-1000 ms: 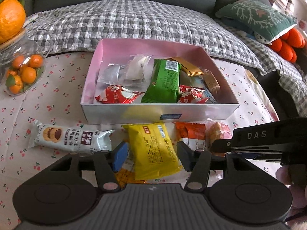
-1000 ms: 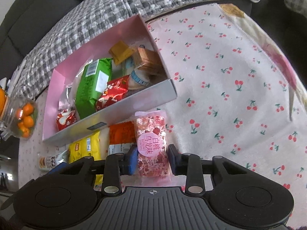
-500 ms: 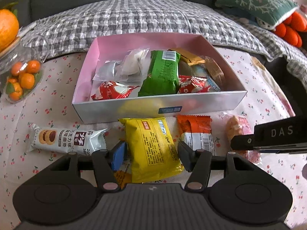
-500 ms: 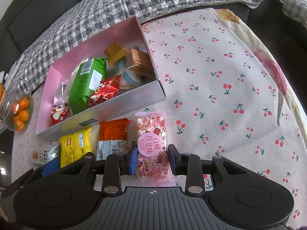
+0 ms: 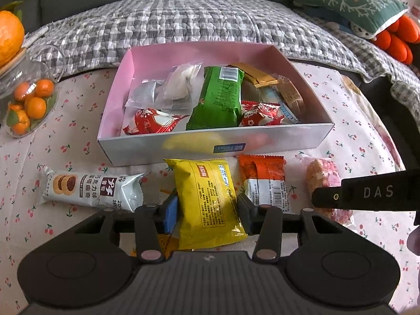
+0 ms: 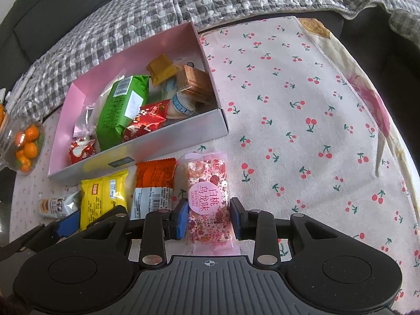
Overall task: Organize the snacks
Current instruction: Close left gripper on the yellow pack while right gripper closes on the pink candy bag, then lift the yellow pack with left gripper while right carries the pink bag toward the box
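Note:
A pink-lined box (image 5: 215,145) (image 6: 168,141) holds several snacks, among them a green packet (image 5: 216,99) (image 6: 122,110). In front of it lie a white biscuit packet (image 5: 89,190), a yellow packet (image 5: 208,199) (image 6: 103,197), an orange packet (image 5: 263,181) (image 6: 153,186) and a pink packet (image 5: 324,181) (image 6: 207,197). My left gripper (image 5: 207,214) has its fingers on both sides of the yellow packet. My right gripper (image 6: 208,219) has its fingers against both sides of the pink packet, lifted off the cloth.
A glass jar of small oranges (image 5: 26,99) (image 6: 25,141) stands at the left on the cherry-print tablecloth (image 6: 302,120). A checked blanket (image 5: 183,23) and a green cushion (image 5: 351,2) lie on the sofa behind. The table's right edge (image 6: 393,131) is near.
Both grippers have pulled back and risen slightly. The box looks farther away in both views. The pink packet stays between the right fingers, the yellow packet between the left.

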`<action>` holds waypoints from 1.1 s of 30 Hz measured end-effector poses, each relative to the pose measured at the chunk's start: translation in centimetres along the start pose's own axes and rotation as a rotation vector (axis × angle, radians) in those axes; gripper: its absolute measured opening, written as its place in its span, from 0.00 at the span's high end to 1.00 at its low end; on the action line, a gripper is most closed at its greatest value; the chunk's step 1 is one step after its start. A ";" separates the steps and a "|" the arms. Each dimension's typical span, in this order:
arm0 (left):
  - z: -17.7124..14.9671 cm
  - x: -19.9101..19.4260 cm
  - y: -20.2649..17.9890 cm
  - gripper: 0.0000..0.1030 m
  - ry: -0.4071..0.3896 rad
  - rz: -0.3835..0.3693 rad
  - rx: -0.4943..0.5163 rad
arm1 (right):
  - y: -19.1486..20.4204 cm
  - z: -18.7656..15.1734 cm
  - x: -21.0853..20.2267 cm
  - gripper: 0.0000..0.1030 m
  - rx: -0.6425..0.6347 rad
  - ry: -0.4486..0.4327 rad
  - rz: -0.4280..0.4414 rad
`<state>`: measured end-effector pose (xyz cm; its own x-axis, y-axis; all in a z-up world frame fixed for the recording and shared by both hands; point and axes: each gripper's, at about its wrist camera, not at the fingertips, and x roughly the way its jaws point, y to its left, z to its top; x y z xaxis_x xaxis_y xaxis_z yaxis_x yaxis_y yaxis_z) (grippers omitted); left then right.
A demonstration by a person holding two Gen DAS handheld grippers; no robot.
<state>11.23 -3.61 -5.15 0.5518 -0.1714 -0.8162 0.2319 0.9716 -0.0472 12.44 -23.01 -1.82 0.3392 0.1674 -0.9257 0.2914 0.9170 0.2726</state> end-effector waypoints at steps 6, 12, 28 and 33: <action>0.0 -0.7 0.2 0.58 -0.006 -0.019 -0.016 | -0.3 0.1 -0.7 0.69 0.012 -0.011 0.010; 0.1 -1.7 0.3 0.58 -0.026 -0.034 -0.025 | -0.7 0.3 -1.5 0.69 0.033 -0.023 0.030; 0.9 -3.6 1.6 0.58 -0.094 -0.061 -0.079 | -0.6 1.8 -3.7 0.69 0.111 -0.094 0.122; 2.3 -4.0 2.4 0.58 -0.131 -0.056 -0.098 | -0.2 2.7 -3.9 0.69 0.133 -0.147 0.167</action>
<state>11.44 -1.00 -0.64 0.6416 -0.2397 -0.7287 0.1896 0.9700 -0.1521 13.50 -24.81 2.43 0.5158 0.2488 -0.8198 0.3327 0.8236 0.4593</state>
